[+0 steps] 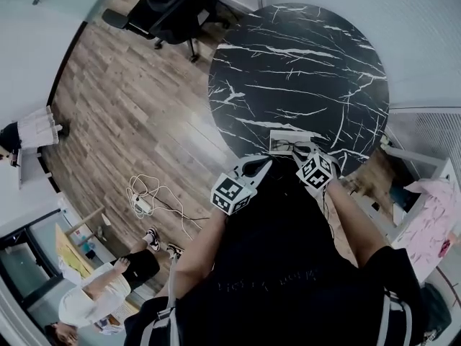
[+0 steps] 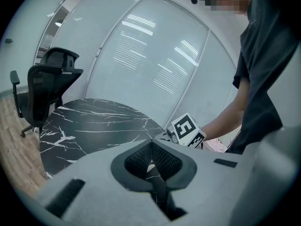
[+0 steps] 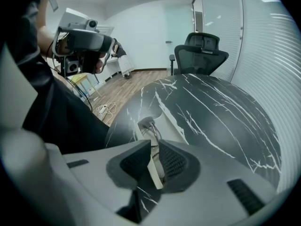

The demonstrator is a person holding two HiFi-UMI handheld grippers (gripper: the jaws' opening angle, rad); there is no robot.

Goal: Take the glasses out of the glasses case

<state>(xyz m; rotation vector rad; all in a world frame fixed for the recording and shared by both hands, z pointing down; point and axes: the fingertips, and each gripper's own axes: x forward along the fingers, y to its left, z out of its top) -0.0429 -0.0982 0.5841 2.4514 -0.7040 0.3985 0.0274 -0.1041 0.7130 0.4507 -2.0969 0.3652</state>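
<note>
Glossy black marble table [image 1: 302, 71], white-veined; wood-plank floor [image 1: 137, 121] with a sheen; pale matt case [image 1: 299, 137].

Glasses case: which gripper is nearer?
Right. The right gripper grips the glasses case wall between its jaws; the left gripper is apart, to the case's left, closed on nothing.

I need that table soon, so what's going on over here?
A person stands at the round black marble table with a hand-held gripper in each hand. The right hand-held gripper is closed on the edge of an open glasses case near the table's edge. The glasses lie inside, not yet taken out. The left hand-held gripper is nearby, shut and empty.
</note>
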